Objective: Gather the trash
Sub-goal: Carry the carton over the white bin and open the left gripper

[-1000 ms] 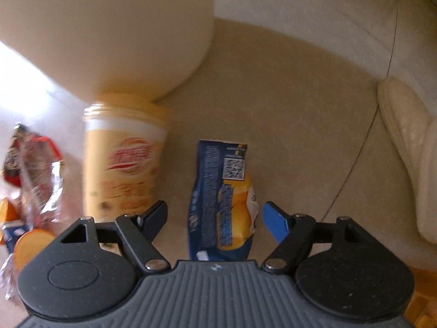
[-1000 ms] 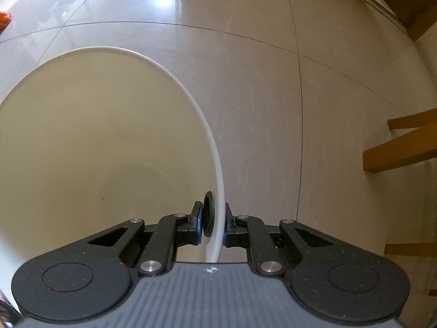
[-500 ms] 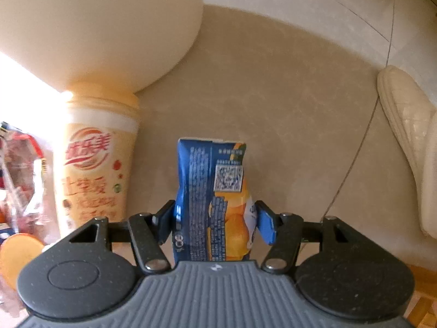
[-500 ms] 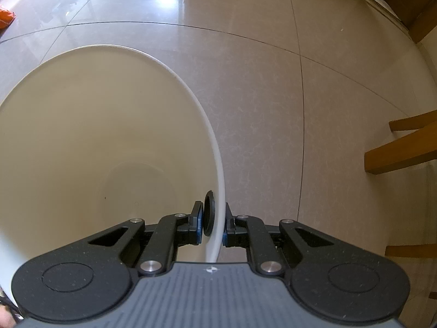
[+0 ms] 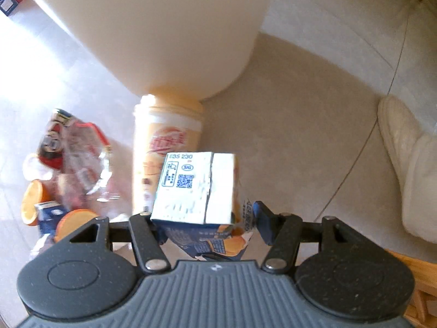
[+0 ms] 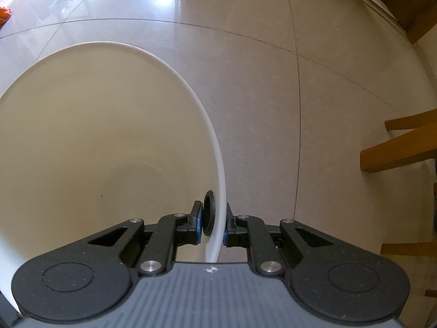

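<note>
In my left wrist view, a heap of trash lay on the tiled floor (image 5: 300,136) at the far left: a crumpled clear wrapper (image 5: 79,158) with red print, and below it orange pieces (image 5: 31,202) beside a small blue pack (image 5: 47,214). Just right of the heap a yellow drink cup (image 5: 166,147) lay on its side, its rim end against the foot of the white bin (image 5: 153,27), which filled the top of the view. My left gripper (image 5: 206,218) pointed straight down with its fingers clamped on a blue and orange juice carton (image 5: 195,188). The carton's white end, with a printed code, faced the camera, and the carton hung clear of the floor in front of the cup. The right blue pad (image 5: 260,220) seemed to press on the carton's crumpled side flap; the left pad was hidden behind the box. At the far right a cream slipper (image 5: 404,150) rested on the floor.

In my right wrist view, the bin (image 6: 82,136) stood open at the left, nothing inside it. My right gripper (image 6: 211,225) had its fingers squeezed together on the bin's rim, one inside against a black round knob (image 6: 209,216) and one outside. Wooden chair legs (image 6: 401,147) stood at the far right.
</note>
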The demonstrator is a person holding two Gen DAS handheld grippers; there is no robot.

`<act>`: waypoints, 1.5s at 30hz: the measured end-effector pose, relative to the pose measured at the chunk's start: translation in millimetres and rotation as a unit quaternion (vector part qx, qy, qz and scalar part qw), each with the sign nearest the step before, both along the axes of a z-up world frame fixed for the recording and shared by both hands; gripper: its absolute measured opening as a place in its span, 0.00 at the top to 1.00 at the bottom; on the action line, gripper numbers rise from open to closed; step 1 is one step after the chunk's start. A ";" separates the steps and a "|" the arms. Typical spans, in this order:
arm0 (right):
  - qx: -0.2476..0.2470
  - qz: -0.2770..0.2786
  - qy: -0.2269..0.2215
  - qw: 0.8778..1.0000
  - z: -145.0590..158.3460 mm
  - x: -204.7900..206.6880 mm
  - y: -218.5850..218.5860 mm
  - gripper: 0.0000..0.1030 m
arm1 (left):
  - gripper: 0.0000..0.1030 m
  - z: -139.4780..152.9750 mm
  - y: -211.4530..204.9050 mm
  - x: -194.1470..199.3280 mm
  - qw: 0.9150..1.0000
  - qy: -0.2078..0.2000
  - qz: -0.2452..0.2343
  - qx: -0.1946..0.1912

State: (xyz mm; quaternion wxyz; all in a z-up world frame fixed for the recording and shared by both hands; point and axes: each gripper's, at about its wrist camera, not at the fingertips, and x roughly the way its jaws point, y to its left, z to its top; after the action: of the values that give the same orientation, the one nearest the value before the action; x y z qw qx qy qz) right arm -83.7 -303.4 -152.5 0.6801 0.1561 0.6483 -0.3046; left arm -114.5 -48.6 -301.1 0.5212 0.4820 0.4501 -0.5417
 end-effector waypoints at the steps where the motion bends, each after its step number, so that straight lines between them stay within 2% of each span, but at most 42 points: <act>1: 0.000 0.000 0.001 1.000 0.2 0.3 0.1 0.85 | 0.42 4.4 -2.4 3.9 1.000 0.001 0.002 0.003; 9: 0.009 -0.007 0.011 1.000 -0.6 5.0 -2.8 0.85 | 0.42 65.3 -20.0 53.9 0.999 -0.012 0.026 0.025; 16: 0.017 -0.019 0.011 1.000 -1.9 9.0 -16.2 0.85 | 0.42 131.9 -47.5 99.0 0.997 -0.025 0.066 0.015; 22: 0.022 -0.026 0.009 0.999 -3.2 5.7 -20.2 0.85 | 0.42 183.9 -92.1 128.1 0.994 -0.027 0.100 -0.018; 27: 0.028 -0.027 0.005 0.999 -4.9 -1.0 -24.8 0.86 | 0.42 218.2 -136.1 132.9 0.993 -0.007 0.106 -0.059; 31: 0.034 -0.030 -0.002 0.999 -3.5 -5.5 -26.5 0.86 | 0.42 220.9 -170.3 126.2 0.991 0.022 0.107 -0.075; 35: 0.035 -0.031 -0.005 0.999 -3.2 -9.4 -28.3 0.86 | 0.42 202.2 -194.4 117.4 0.990 0.049 0.114 -0.068; 39: 0.038 -0.029 -0.007 0.999 -0.8 -11.3 -29.3 0.86 | 0.41 191.6 -202.1 101.4 0.990 0.059 0.113 -0.055; 41: 0.038 -0.028 -0.008 0.999 -0.3 -12.7 -29.9 0.86 | 0.28 189.0 -202.0 100.4 0.991 0.051 0.115 -0.052; 43: 0.039 -0.028 -0.008 0.999 0.5 -12.6 -29.1 0.86 | 0.23 185.6 -197.4 95.5 0.991 0.039 0.112 -0.060; 45: 0.039 -0.029 -0.008 0.999 0.8 -13.3 -29.4 0.86 | 0.23 187.2 -196.7 96.3 0.991 0.037 0.107 -0.067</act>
State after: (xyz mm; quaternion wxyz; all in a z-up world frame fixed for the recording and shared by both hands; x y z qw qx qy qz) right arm -97.0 -332.9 -151.7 0.6699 0.2037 0.6492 -0.2970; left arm -18.2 -245.3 -113.8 0.5906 0.3747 0.4803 -0.5292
